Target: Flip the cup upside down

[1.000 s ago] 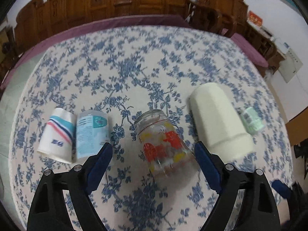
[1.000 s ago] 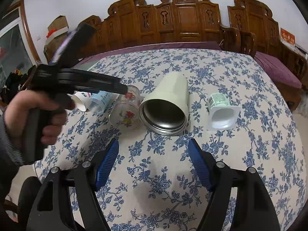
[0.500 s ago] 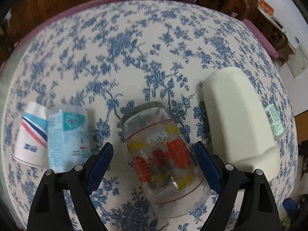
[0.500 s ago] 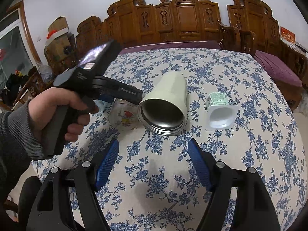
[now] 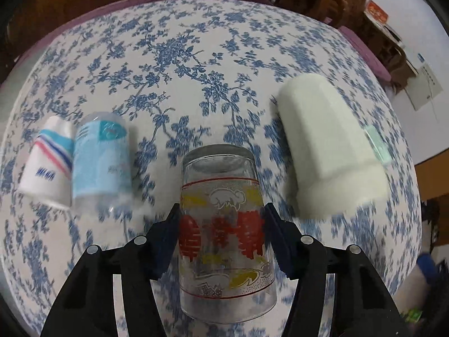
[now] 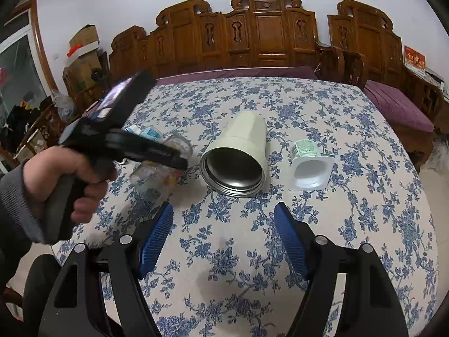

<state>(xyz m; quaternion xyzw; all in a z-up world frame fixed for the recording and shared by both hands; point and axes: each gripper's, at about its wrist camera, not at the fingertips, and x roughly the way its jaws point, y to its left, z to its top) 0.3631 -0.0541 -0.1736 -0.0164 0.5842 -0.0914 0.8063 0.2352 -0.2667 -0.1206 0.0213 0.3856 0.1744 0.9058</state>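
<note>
A clear glass cup (image 5: 223, 224) printed in red and yellow lies on its side on the blue-flowered tablecloth, base pointing away from me. My left gripper (image 5: 221, 233) has closed on its sides, both fingers against the glass. In the right wrist view the same cup (image 6: 157, 174) sits partly hidden under the left gripper and the hand holding it. My right gripper (image 6: 224, 238) is open and empty, hovering over bare cloth in front of the cream tumbler.
A cream metal tumbler (image 5: 328, 151) lies on its side right of the glass, open mouth toward the right gripper (image 6: 234, 168). A small white yogurt cup (image 6: 308, 165) lies further right. A light-blue cup (image 5: 101, 157) and a striped paper cup (image 5: 46, 165) lie left. Wooden chairs ring the table.
My left gripper moved forward and down over the glass cup and its fingers closed in onto its sides. The right gripper stayed where it was.
</note>
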